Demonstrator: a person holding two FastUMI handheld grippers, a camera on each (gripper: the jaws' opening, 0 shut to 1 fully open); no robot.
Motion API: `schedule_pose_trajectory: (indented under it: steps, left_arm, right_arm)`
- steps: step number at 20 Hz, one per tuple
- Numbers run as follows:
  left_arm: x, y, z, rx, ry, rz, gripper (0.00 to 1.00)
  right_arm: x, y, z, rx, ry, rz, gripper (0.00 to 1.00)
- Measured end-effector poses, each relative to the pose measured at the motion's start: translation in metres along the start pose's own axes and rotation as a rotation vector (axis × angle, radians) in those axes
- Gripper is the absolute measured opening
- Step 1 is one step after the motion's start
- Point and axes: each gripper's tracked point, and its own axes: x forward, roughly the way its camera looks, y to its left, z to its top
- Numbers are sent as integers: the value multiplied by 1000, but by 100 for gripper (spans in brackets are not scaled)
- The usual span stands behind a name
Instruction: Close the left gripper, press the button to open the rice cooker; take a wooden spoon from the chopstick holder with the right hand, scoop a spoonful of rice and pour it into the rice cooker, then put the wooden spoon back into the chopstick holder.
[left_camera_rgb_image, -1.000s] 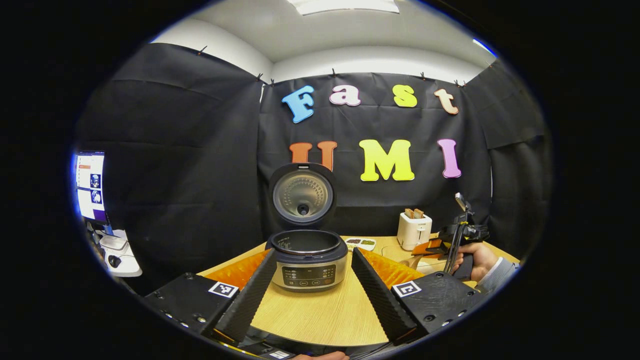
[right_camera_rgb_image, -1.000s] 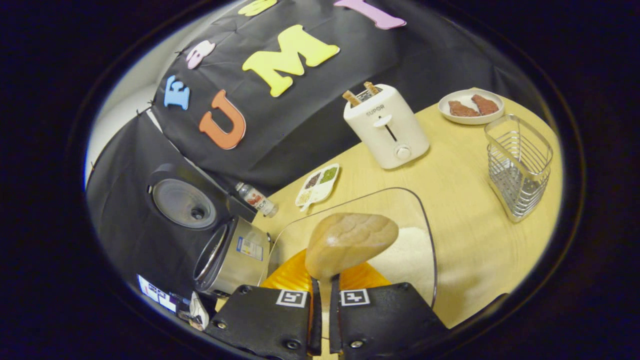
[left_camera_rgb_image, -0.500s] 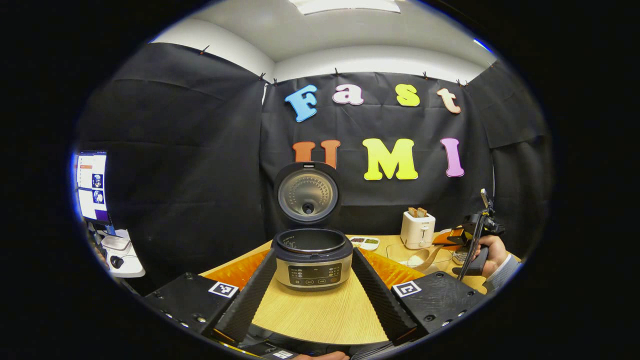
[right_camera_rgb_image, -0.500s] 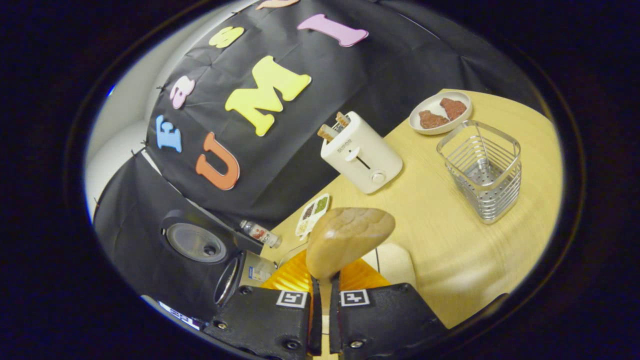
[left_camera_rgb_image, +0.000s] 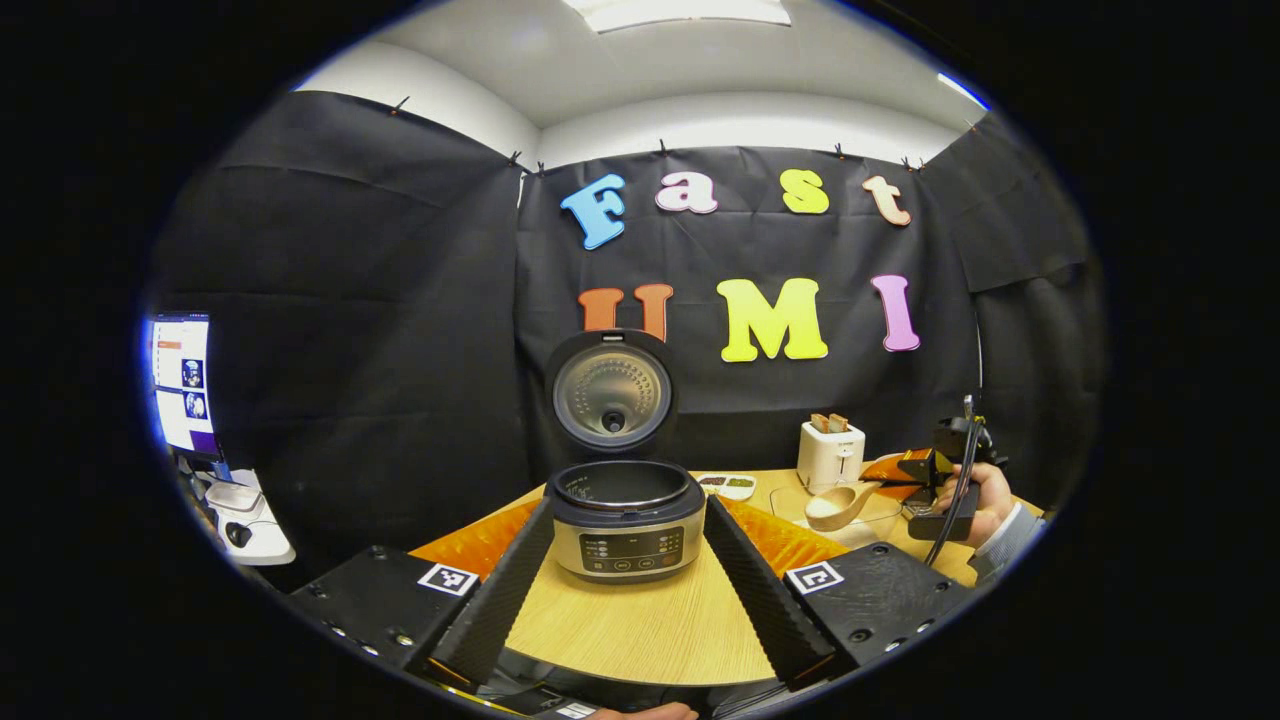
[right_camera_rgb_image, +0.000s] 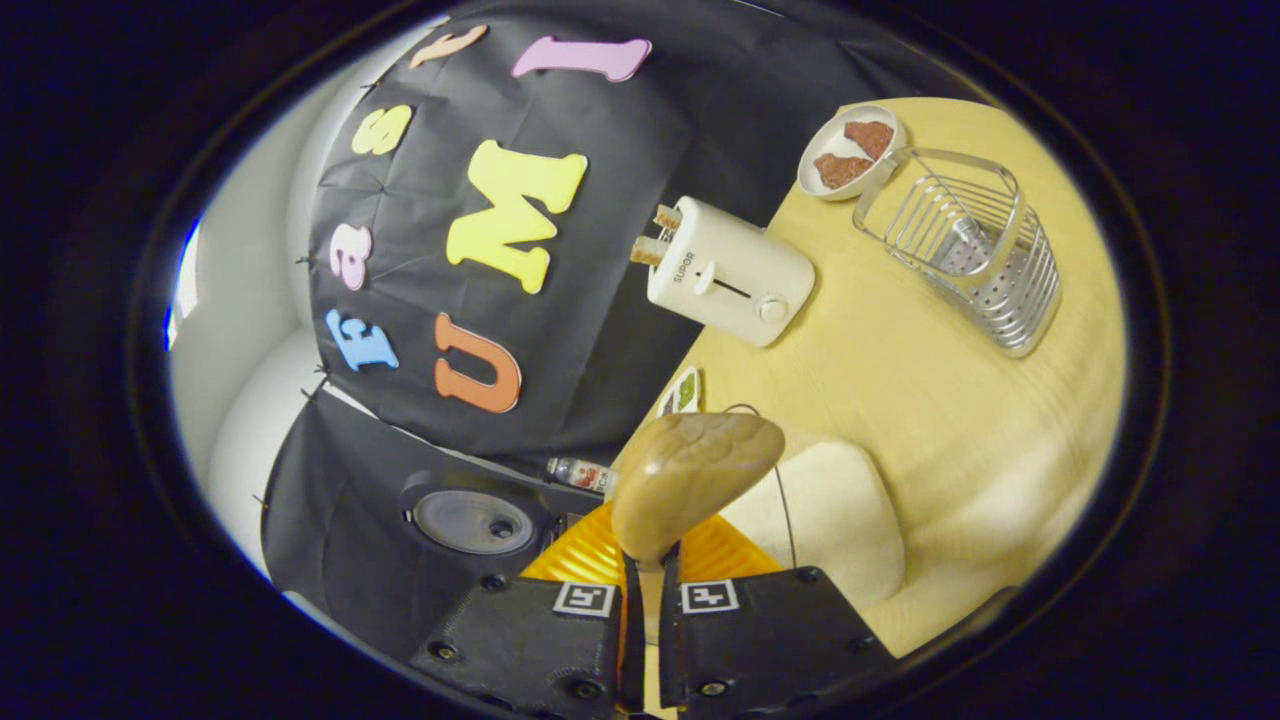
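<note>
Pale wooden spoon (right_camera_rgb_image: 695, 478) pinched by its handle in the right gripper (right_camera_rgb_image: 648, 600), bowl above the clear rice container (right_camera_rgb_image: 830, 520), silver rice cooker (left_camera_rgb_image: 625, 515) lid-up between the spread left gripper (left_camera_rgb_image: 628, 570) fingers, empty wire chopstick holder (right_camera_rgb_image: 965, 250) beyond white toaster (right_camera_rgb_image: 730, 280).

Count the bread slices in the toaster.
2: both slices stand side by side in the slots on top of the toaster, near the black cloth wall; the left gripper view shows the same pair.
</note>
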Motion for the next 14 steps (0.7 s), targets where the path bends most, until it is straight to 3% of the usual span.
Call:
schedule_pose_trajectory:
  steps: [3, 14]
  left_arm:
    - [-1, 2, -5, -21, -3, -17, 96]
    - [-7, 24, -11, -50, 9, -26, 96]
  right_arm:
    - [-6, 16, 1, -1, 7, 39, 11]
    - [-10, 112, 6, 183, 15, 220, 10]
